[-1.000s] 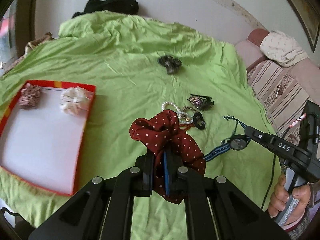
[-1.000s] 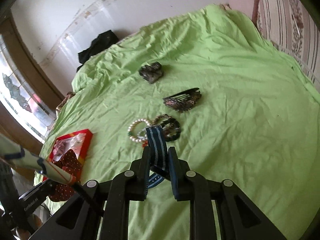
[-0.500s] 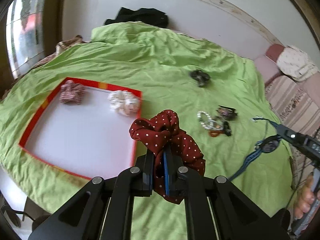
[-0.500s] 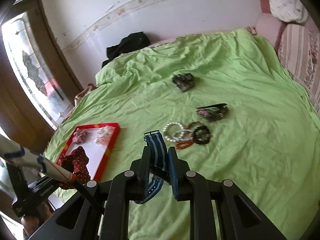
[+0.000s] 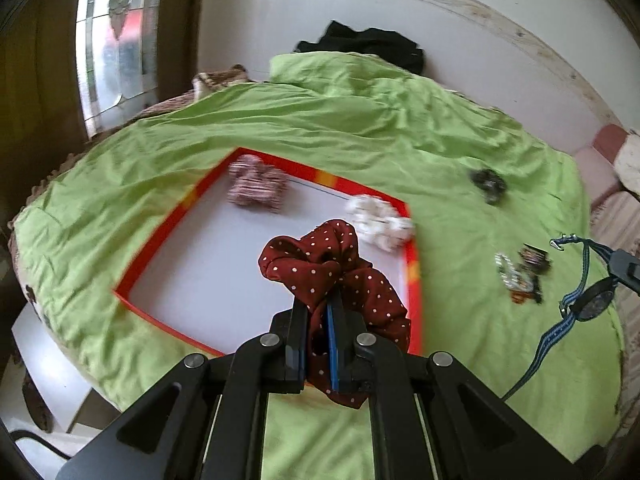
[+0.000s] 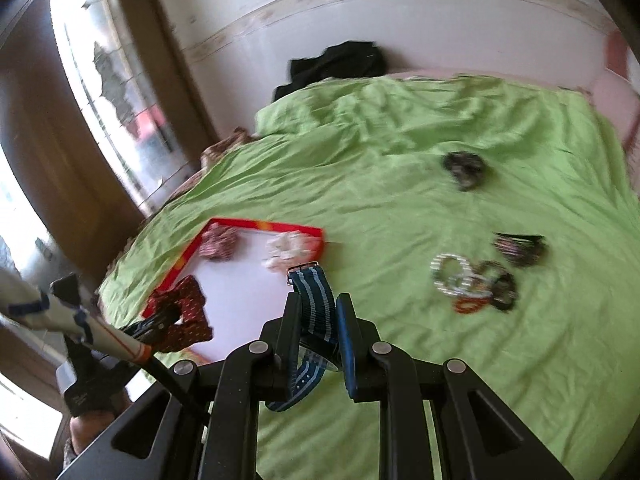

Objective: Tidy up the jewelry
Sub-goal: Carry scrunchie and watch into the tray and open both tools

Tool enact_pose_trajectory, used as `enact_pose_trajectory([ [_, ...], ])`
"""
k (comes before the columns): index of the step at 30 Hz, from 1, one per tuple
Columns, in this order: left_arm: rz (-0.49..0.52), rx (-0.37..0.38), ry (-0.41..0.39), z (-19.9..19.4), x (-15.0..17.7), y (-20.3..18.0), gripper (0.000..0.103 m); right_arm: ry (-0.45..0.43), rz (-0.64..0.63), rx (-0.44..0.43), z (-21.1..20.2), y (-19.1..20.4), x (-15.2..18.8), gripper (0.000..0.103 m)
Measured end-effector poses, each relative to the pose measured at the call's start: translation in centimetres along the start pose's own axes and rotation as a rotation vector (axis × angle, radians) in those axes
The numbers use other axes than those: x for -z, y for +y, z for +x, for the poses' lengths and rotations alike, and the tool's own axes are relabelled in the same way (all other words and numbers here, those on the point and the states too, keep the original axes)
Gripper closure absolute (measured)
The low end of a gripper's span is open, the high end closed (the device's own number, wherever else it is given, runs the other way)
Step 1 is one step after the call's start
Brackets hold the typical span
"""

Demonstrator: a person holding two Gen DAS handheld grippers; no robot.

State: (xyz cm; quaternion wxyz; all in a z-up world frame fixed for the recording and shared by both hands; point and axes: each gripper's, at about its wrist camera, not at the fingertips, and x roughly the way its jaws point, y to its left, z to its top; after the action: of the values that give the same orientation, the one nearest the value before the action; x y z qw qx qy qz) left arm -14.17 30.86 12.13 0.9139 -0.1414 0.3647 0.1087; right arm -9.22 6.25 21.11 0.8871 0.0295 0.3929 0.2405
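Note:
My left gripper (image 5: pixel 320 304) is shut on a dark red polka-dot scrunchie (image 5: pixel 340 276), held above the near right part of a red-rimmed white tray (image 5: pixel 160 248). Inside the tray lie a striped scrunchie (image 5: pixel 256 188) and a white scrunchie (image 5: pixel 380 220). My right gripper (image 6: pixel 318 312) is shut on a watch with a blue striped strap (image 6: pixel 316 300), hanging over the green sheet just right of the tray (image 6: pixel 192 252). The same watch (image 5: pixel 596 300) shows at the right of the left wrist view. Bracelets (image 6: pixel 472 280) lie in a heap on the sheet.
A dark hair claw (image 6: pixel 520 246) and a grey scrunchie (image 6: pixel 464 166) lie farther out on the green bedsheet (image 6: pixel 400 200). Black clothing (image 5: pixel 368 44) sits at the wall. A window (image 5: pixel 112 40) stands to the left, striped cushions (image 5: pixel 616 216) to the right.
Both grippers have swung left across the bed with their loads. The red scrunchie now hangs over the tray, and the watch has come up beside the tray's right edge.

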Motion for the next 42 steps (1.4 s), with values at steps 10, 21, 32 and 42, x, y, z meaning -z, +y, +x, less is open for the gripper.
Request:
enact_pose_trajectory([
  [10,-0.1,-0.069,0.09,5.1,-1.2,8.0,0.095,0.096,-0.069,-0.091,8.2,8.1,-0.6,0.084],
  [21,-0.103,-0.065,0.148,8.2,-1.3,9.7,0.095,0.242,-0.075,0.005,17.4,8.0,1.1,0.084],
  [32,-0.138,-0.114,0.159,8.0,-1.1,10.5,0.091,0.263,-0.078,0.002,18.2,7.4,1.6,0.084],
  [42,-0.186,-0.132,0.123,5.6,-0.5,10.9,0.078,0.332,0.083,-0.174,17.4,6.4,2.0,0.084],
])
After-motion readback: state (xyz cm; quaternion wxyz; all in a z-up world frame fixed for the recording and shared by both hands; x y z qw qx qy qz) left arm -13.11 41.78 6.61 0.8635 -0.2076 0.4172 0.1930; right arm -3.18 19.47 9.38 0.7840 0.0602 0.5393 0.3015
